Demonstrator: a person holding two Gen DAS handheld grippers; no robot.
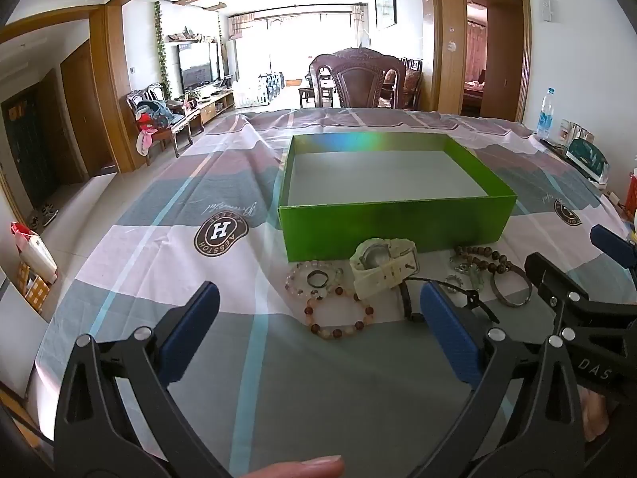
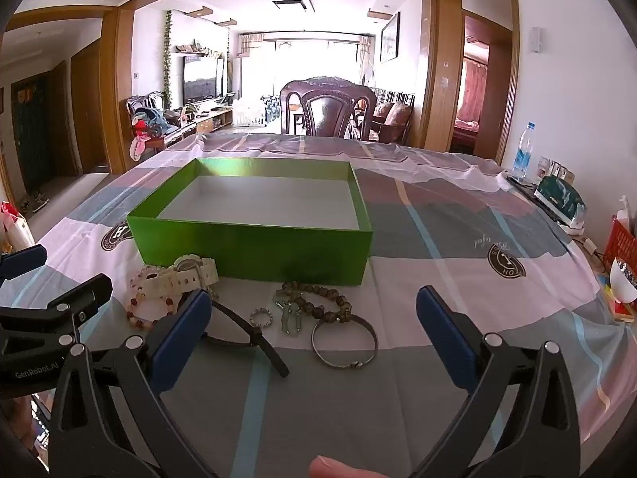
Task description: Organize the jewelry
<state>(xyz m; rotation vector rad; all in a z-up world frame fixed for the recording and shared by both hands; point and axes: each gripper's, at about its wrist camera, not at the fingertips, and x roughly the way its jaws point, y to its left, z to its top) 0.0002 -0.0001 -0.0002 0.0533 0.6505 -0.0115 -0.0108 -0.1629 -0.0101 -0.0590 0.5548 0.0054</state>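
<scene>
Both grippers, left and right, wide open, holding nothing.

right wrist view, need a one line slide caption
Open right gripper above a metal bangle, bead bracelets and pale watch lying before an empty green box.

We noted both grippers: left gripper and right gripper had black frames, blue pads, silver rivets, white lettering.

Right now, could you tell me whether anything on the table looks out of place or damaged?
Nothing looks damaged. The jewelry lies loose on the cloth before the empty green box: pale watch, bead bracelets, metal bangle, some overlapping.
</scene>
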